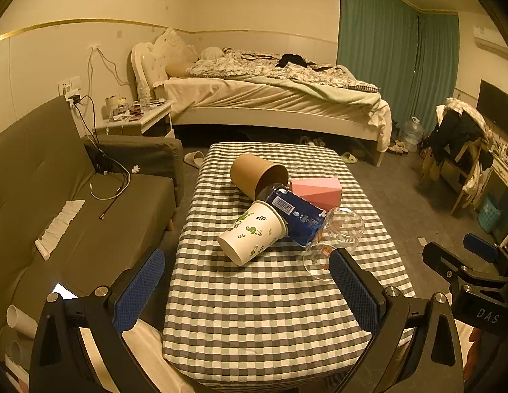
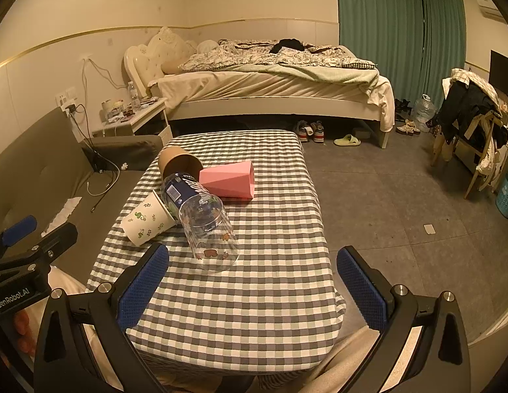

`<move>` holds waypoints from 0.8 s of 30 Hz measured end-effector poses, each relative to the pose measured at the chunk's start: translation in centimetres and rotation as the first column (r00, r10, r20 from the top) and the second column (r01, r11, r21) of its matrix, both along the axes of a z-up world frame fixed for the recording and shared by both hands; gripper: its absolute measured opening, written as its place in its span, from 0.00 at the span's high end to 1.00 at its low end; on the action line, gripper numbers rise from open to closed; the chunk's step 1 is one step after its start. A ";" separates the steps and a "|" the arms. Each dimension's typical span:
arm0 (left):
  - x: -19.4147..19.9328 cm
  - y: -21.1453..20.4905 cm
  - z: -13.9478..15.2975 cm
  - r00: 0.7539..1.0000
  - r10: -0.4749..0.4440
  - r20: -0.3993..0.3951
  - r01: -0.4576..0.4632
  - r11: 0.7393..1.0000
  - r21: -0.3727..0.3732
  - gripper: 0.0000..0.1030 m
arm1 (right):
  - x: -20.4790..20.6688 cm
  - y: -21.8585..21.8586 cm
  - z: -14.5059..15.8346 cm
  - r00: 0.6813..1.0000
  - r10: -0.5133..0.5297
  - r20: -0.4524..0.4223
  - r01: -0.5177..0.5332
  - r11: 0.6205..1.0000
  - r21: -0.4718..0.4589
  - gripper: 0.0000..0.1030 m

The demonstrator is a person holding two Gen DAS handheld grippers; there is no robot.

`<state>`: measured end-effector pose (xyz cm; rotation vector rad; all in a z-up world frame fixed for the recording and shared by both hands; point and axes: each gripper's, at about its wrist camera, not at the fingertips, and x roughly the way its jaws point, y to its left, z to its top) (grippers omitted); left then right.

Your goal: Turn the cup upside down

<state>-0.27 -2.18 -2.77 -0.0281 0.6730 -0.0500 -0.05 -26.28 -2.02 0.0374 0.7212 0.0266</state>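
Several cups lie on their sides in a cluster on the checkered table (image 1: 270, 311) (image 2: 270, 294): a brown paper cup (image 1: 254, 172) (image 2: 177, 160), a pink faceted cup (image 1: 319, 190) (image 2: 231, 180), a blue cup with a barcode (image 1: 296, 213) (image 2: 181, 188), a white paper cup with green leaf print (image 1: 250, 232) (image 2: 145, 217), and a clear glass cup with printed figures (image 1: 332, 239) (image 2: 211, 232). My left gripper (image 1: 247, 288) is open and empty, short of the cups near the table's front. My right gripper (image 2: 254, 285) is open and empty, just behind the glass cup.
A grey sofa (image 1: 57, 196) with cables and a cloth stands left of the table. A bed (image 1: 270, 98), a cluttered nightstand (image 1: 136, 114) and green curtains (image 1: 394, 65) are behind. A chair piled with clothes (image 2: 470, 114) stands at the right. Shoes and slippers lie on the floor.
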 end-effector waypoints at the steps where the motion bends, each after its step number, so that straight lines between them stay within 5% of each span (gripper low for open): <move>1: 0.1 -0.1 0.0 1.000 0.000 0.000 0.000 1.000 0.000 0.00 | 0.0 0.0 0.0 1.000 0.000 0.000 0.000 1.000 0.000 0.00; 24: 0.1 -0.1 0.0 1.000 -0.003 0.001 0.003 1.000 0.003 0.00 | 0.1 -0.2 -0.6 1.000 -0.005 -0.017 0.005 1.000 -0.005 0.00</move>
